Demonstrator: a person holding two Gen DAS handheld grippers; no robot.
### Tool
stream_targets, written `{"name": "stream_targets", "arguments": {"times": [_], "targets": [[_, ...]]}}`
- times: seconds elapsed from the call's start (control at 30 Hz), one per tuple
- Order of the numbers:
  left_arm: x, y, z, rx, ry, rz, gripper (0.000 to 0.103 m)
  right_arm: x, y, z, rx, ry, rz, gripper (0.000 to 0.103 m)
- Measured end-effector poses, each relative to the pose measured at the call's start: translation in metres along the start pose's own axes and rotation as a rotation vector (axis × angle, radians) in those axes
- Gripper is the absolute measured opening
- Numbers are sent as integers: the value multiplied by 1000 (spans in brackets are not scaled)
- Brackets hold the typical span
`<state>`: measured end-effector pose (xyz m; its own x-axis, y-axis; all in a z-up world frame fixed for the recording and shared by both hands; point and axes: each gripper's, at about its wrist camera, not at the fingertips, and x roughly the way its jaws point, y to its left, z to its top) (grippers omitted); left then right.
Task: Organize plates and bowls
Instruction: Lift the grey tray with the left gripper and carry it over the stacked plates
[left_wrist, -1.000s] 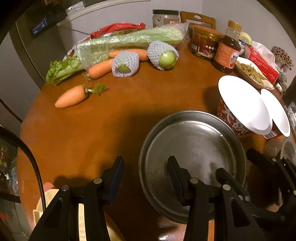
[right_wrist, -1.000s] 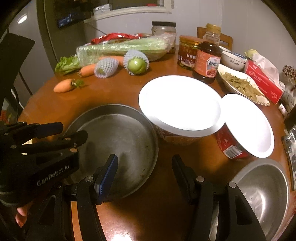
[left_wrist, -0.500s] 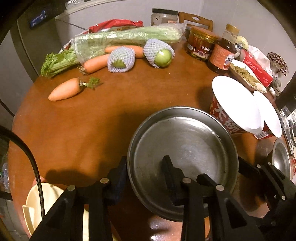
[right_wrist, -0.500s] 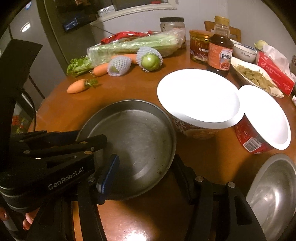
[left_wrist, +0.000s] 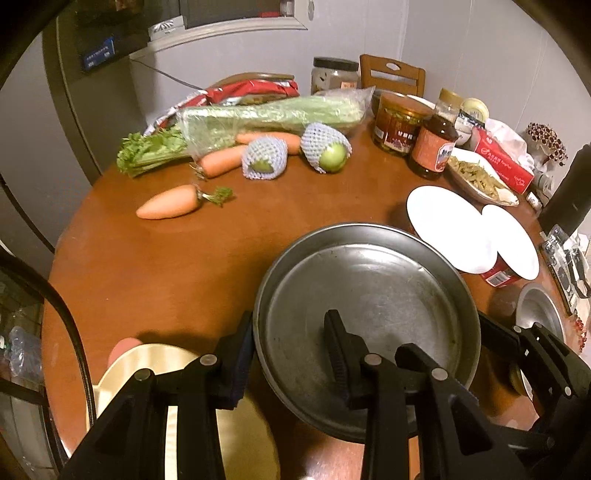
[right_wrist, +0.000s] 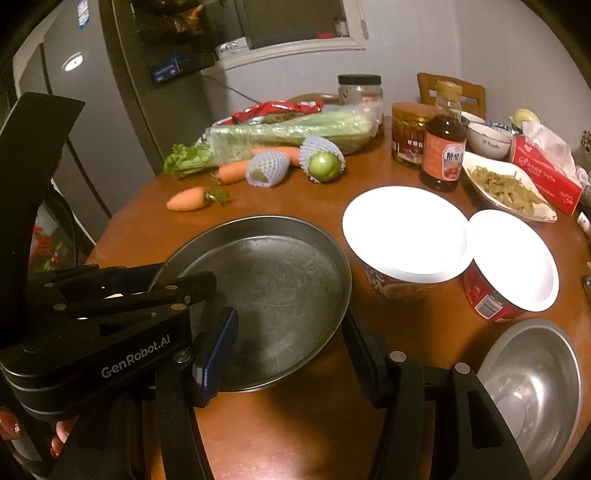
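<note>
A round steel plate (left_wrist: 369, 288) is at the near side of the brown table (left_wrist: 166, 266), and its near edge looks raised. My left gripper (left_wrist: 290, 358) is shut on the plate's near rim, one finger outside it and one inside. From the right wrist view, the left gripper (right_wrist: 177, 280) bites the steel plate (right_wrist: 273, 280) at its left edge. My right gripper (right_wrist: 291, 350) stands open astride the plate's near-right rim, pads apart from it. In the left wrist view the right gripper (left_wrist: 498, 332) shows beside the plate. A steel bowl (right_wrist: 532, 391) sits at the near right.
A cream plate (left_wrist: 147, 365) lies under my left gripper. Two noodle cups with white lids (right_wrist: 406, 229) (right_wrist: 513, 254) stand right of the steel plate. Carrots (left_wrist: 170, 203), bagged celery (left_wrist: 269, 114), netted fruit, jars, a sauce bottle (right_wrist: 443, 151), a dish of greens (right_wrist: 509, 188) and a white bowl (right_wrist: 487, 138) crowd the back.
The left gripper's jaws closed onto the steel plate's rim, then both grippers rose and drew back. The plate came up with the left gripper.
</note>
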<state>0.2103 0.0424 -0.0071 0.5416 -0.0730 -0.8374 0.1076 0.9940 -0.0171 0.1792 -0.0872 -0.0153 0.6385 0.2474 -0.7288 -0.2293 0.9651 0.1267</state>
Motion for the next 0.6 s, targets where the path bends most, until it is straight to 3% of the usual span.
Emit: {"name": "stream_targets", "arguments": {"times": [0.6], "targets": [[-85,43,-28,-61,-138,72,37,-55,65,1,-125,-119,47,61]]}}
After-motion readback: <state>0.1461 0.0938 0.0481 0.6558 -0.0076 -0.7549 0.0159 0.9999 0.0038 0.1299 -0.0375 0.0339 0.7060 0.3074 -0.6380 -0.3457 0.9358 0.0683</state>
